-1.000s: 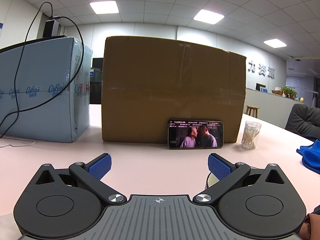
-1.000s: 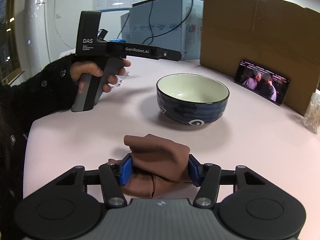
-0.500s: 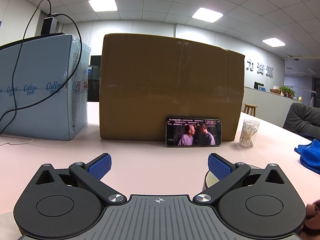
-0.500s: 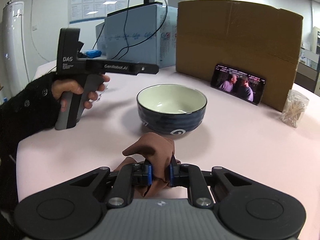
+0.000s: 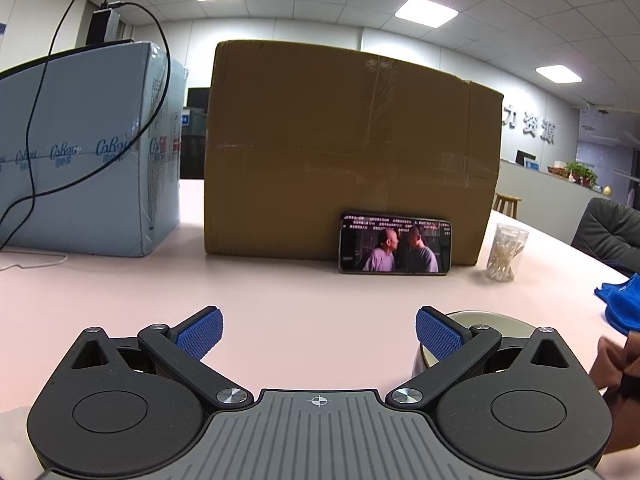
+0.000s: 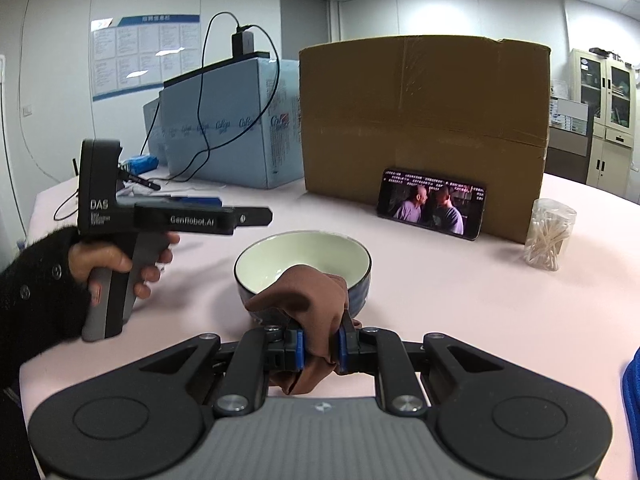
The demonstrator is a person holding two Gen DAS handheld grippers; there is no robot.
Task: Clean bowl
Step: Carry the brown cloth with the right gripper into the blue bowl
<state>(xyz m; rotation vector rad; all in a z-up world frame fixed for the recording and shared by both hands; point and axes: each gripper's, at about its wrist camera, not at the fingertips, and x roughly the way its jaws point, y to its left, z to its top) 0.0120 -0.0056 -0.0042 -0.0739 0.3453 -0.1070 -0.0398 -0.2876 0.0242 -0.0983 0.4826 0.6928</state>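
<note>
the right gripper (image 6: 319, 350) pinches a brown cloth (image 6: 308, 296), held up just in front of the bowl (image 6: 303, 268). bowl sits mid table, at 12 o'clock from the rt gripper, inside looks white. left gripper (image 5: 319, 334) is wide apart w/ nothing in it; bowl rim (image 5: 486, 320) peeks at its 3 o'clock. looks like the wiping step: next, cloth goes down into the bowl, maybe w/ the left one steadying it.

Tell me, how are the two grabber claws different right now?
The left gripper has its blue pads spread wide apart, while the right gripper is pinched nearly shut. The left gripper holds nothing; the right gripper squeezes a brown cloth. The left gripper sits beside the bowl; the right gripper is in front of it. Both have black arms and blue pads.
</note>
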